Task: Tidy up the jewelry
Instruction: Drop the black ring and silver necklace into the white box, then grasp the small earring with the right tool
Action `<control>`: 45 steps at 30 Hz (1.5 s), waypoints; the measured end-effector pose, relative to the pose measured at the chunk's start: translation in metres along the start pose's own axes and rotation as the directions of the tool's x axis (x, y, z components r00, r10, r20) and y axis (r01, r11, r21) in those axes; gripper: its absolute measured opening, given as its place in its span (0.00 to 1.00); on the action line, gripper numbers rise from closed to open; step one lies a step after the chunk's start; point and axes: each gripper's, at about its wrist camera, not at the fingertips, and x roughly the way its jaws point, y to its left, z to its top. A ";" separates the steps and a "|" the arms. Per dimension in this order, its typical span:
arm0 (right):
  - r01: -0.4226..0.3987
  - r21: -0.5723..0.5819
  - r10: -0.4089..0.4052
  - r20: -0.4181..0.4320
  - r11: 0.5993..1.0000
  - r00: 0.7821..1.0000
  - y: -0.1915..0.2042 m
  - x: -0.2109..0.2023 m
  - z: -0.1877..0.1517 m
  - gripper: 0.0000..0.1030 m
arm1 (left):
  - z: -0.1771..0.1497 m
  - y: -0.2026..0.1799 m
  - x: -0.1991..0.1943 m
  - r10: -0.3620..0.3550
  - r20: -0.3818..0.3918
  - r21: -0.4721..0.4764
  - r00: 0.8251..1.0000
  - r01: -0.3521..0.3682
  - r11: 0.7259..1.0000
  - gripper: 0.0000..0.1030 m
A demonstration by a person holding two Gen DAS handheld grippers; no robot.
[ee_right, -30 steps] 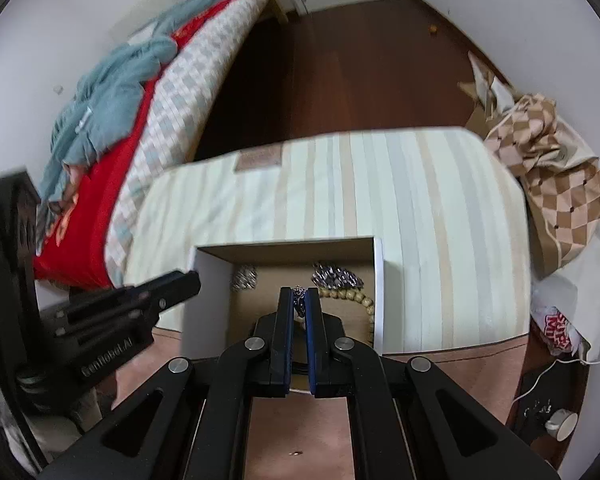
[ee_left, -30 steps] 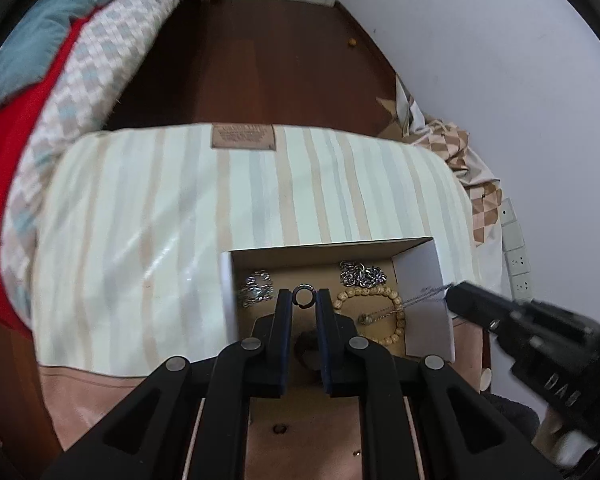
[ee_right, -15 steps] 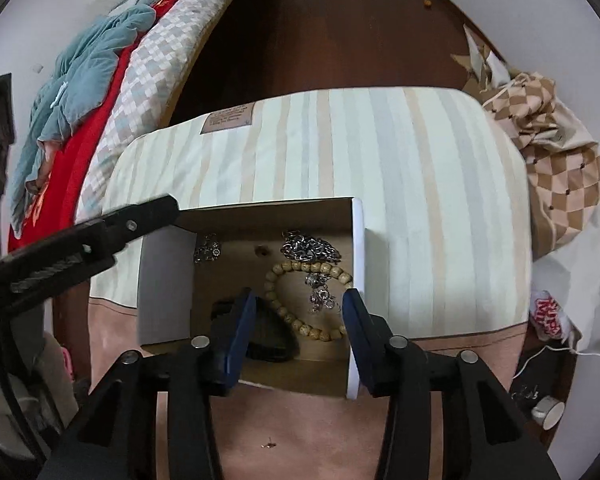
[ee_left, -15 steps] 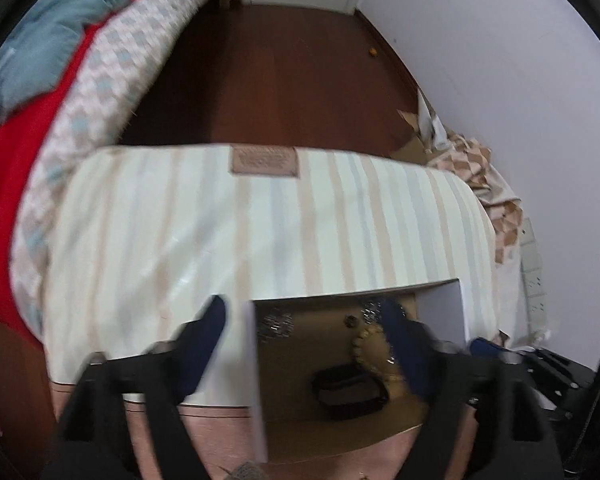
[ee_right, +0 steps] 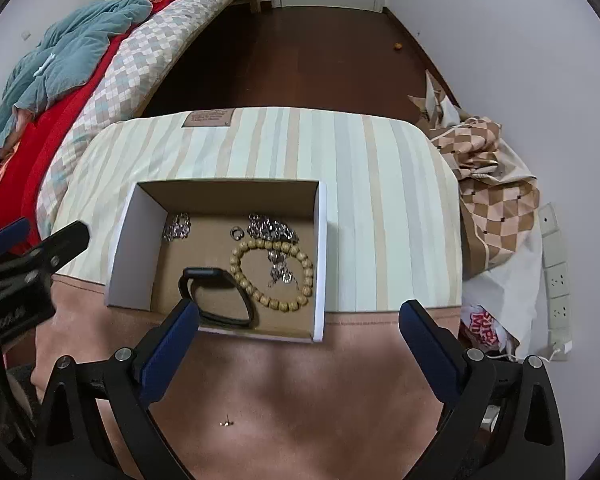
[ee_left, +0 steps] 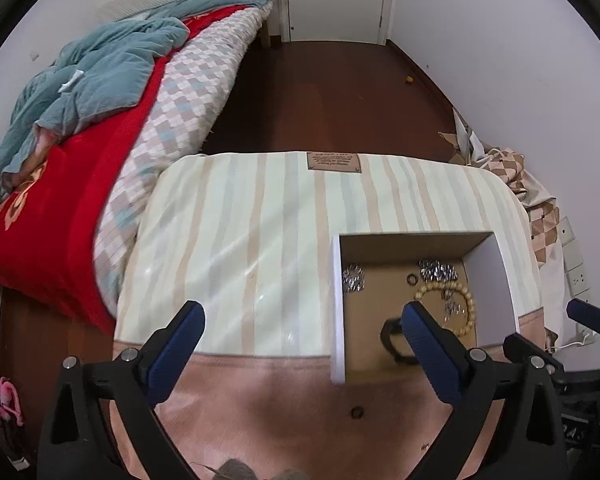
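An open cardboard box (ee_right: 320,240) (ee_left: 337,304) stands on the striped table cover. Inside lie a wooden bead bracelet (ee_right: 240,258) (ee_left: 470,312), a black band (ee_right: 208,272) (ee_left: 388,330), a small ring (ee_right: 236,233) (ee_left: 411,279), a silver chain pile (ee_right: 270,228) (ee_left: 436,270), a second silver piece (ee_right: 177,227) (ee_left: 353,278) and a chain with pendants (ee_right: 279,270). My left gripper (ee_left: 300,322) is open and empty, left of the box. My right gripper (ee_right: 299,318) is open and empty, above the box's near edge.
A small gold stud (ee_right: 226,424) lies on the pink cloth (ee_right: 300,380) near me. A bed with red and blue bedding (ee_left: 80,120) is at the left. Checked fabric and bags (ee_right: 492,184) and wall sockets (ee_right: 556,276) are at the right. Dark wooden floor (ee_right: 300,52) lies beyond.
Both grippers were shut over the box, left on the ring, right on the chain. Both have opened, released the pieces into the box and pulled back and up.
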 end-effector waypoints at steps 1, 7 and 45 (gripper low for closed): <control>0.001 0.004 -0.001 0.003 1.000 1.000 0.001 -0.002 -0.003 0.98 | -0.004 0.001 -0.004 0.006 0.006 0.000 1.000 -0.006 1.000 0.98; 0.016 0.013 -0.017 0.041 1.000 0.999 0.006 -0.023 -0.018 0.99 | -0.019 0.002 -0.030 0.041 0.047 0.011 0.998 -0.041 0.999 0.98; -0.026 0.070 0.018 0.118 0.997 0.993 -0.001 -0.085 -0.109 0.91 | -0.099 0.006 -0.076 0.206 0.095 -0.010 0.974 -0.206 0.978 0.98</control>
